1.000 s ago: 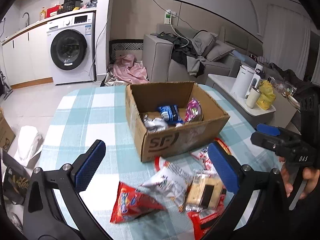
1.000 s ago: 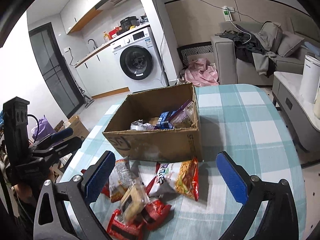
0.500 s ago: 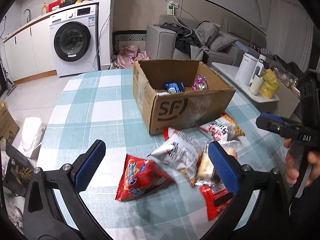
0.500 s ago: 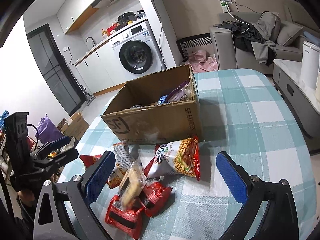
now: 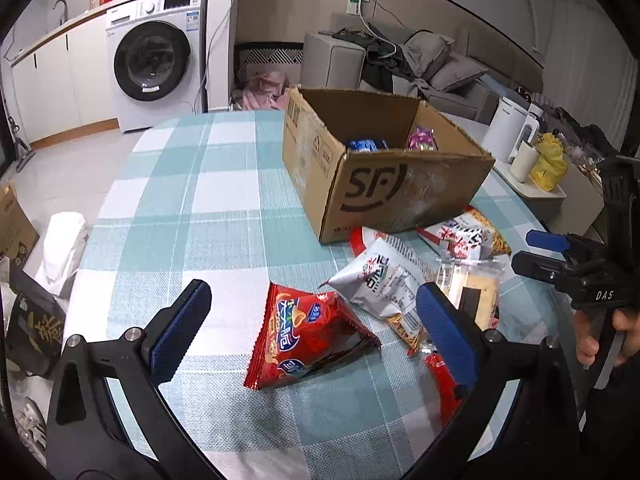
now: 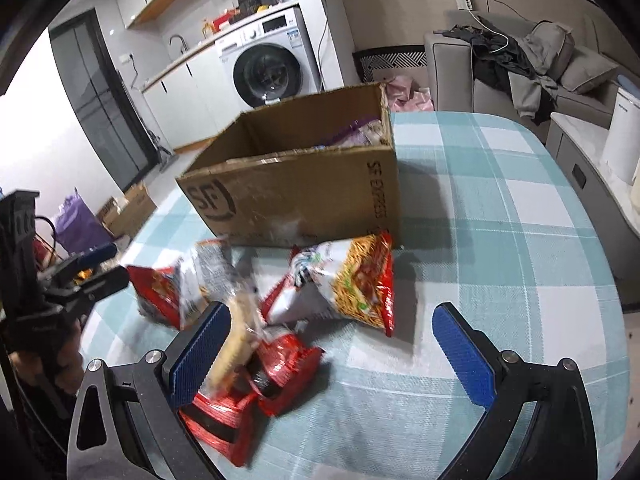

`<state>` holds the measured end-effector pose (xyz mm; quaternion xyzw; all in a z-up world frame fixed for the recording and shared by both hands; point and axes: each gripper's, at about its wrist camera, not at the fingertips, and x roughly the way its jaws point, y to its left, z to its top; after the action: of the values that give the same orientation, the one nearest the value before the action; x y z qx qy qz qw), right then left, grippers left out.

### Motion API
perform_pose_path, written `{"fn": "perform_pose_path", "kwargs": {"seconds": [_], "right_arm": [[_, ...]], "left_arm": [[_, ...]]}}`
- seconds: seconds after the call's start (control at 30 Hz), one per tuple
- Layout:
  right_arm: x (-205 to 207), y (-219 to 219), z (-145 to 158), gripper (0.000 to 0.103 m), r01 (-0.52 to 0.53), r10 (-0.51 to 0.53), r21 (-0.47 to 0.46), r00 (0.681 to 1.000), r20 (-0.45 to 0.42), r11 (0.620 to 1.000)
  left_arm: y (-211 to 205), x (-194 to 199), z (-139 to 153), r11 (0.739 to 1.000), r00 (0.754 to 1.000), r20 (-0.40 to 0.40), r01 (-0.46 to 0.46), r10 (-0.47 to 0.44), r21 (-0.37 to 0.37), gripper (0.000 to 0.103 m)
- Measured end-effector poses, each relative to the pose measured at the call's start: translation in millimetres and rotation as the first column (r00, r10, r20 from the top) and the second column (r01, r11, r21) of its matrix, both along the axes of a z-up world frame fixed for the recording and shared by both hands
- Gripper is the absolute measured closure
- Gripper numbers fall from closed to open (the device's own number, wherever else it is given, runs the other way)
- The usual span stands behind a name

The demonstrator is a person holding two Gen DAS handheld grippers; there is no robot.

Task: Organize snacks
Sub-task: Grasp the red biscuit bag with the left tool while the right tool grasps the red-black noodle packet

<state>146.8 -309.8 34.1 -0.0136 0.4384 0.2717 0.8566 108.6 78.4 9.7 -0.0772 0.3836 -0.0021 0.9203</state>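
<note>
Snack packets (image 5: 384, 280) lie on the table (image 5: 192, 208) before the box (image 5: 380, 160) (more packets inside).

Domestic premises, open-plan kitchen and living area; front-loading washing machine (image 5: 154, 66) built in under a counter with sink tap (image 5: 60, 6); white cabinets (image 5: 48, 80) alongside; grey sofa (image 5: 400, 64) strewn with clothing and cushions; checked cloth on the tabletop (image 5: 192, 200); white kettle (image 5: 510, 128) on a low side unit.
</note>
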Motion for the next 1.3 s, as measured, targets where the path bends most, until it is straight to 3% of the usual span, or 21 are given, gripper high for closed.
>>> {"fn": "perform_pose_path", "kwargs": {"seconds": [0.53,0.9,1.03,1.3], "right_arm": [[-5,10,-27,0.0,-0.096,0.093,-0.152,0.995,-0.024,0.984],[-10,28,-42,0.0,-0.156,0.147,-0.17,0.987,-0.064,0.973],[-13,37,-52,0.0,-0.164,0.152,-0.189,0.985,-0.078,0.968],[-10,40,-59,0.0,-0.115,0.106,-0.213,0.993,-0.051,0.97]], "left_arm": [[7,22,-47,1.0,0.992,-0.127,-0.004,0.004,0.0,0.001],[14,28,-64,0.997,0.984,-0.175,0.001,-0.014,-0.075,0.001],[12,30,-70,0.995,0.98,-0.197,0.02,-0.039,-0.098,0.009],[8,28,-67,0.993,0.985,-0.159,0.056,-0.072,-0.103,0.032]]}}
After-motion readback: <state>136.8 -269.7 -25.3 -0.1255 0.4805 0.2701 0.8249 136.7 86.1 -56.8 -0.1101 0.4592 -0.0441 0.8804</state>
